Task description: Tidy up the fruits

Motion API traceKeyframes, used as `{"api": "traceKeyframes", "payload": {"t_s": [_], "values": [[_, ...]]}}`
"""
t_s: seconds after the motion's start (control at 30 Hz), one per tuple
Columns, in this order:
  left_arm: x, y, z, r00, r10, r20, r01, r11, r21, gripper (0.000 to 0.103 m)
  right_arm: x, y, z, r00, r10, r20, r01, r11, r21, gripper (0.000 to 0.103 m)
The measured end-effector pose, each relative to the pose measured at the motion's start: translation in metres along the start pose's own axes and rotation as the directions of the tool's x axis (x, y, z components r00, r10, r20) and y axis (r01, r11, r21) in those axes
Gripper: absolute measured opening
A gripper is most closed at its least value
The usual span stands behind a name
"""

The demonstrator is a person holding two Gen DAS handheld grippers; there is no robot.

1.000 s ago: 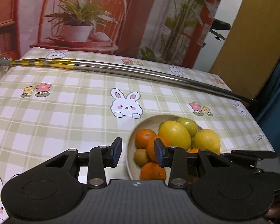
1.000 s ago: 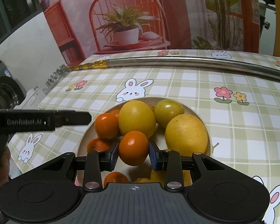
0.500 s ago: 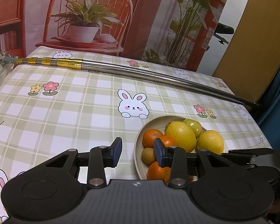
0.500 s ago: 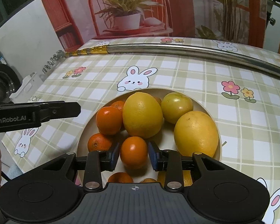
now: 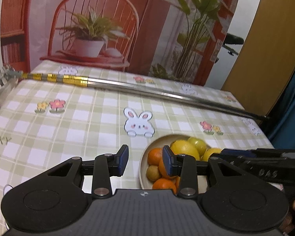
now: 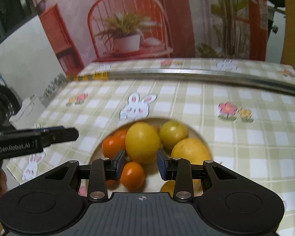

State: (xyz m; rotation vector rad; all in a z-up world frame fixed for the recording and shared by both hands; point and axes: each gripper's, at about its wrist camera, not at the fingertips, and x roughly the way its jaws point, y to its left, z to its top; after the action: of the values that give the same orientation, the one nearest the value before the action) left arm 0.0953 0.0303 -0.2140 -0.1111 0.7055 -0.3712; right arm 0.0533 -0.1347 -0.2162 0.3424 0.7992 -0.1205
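1. Left wrist view: the left gripper (image 5: 144, 162) hovers over the checked table (image 5: 88, 122), its jaws apart with nothing between them. The bowl (image 5: 161, 138) sits near and to the right, its left rim showing past the right pad. It holds the oranges (image 5: 155, 155) on its left side and the lemons (image 5: 183, 149) on its far right. A metal pole (image 5: 147, 91) lies across the far side of the table.
2. Right wrist view: the right gripper (image 6: 140, 164) hangs above the bowl, jaws parted and gripping nothing. A small orange (image 6: 132, 175) lies in the bowl below them, nearer the left pad. A large lemon (image 6: 142, 142) lies just beyond.
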Motion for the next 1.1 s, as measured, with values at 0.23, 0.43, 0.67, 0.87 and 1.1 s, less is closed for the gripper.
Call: {"api": "traceKeyframes", "payload": {"t_s": [0.23,0.43,0.67,0.87,1.1], "values": [[-0.036,-0.012,0.023,0.994,0.000,0.105,0.000,1.000,0.007,0.055,-0.049,-0.003,0.027,0.989,-0.046,0.144,0.049,0.999,-0.020,0.055],[-0.083,-0.029,0.050,0.968,-0.014,0.251,0.007,1.000,0.030,0.096,-0.102,-0.002,0.050,0.952,-0.086,0.293,0.098,0.995,-0.026,0.099],[-0.123,-0.062,0.076,0.945,0.002,0.326,-0.030,0.996,0.080,0.103,-0.160,-0.004,0.071,0.905,-0.119,0.408,0.125,0.992,0.011,0.103],[-0.143,-0.077,0.091,0.933,0.031,0.358,-0.065,0.994,0.084,0.103,-0.198,-0.003,0.081,0.873,-0.098,0.478,0.100,0.995,0.020,0.103],[-0.157,-0.089,0.098,0.924,0.041,0.380,-0.087,0.991,0.104,0.103,-0.229,-0.002,0.085,0.844,-0.100,0.528,0.104,0.994,0.022,0.103]]}}
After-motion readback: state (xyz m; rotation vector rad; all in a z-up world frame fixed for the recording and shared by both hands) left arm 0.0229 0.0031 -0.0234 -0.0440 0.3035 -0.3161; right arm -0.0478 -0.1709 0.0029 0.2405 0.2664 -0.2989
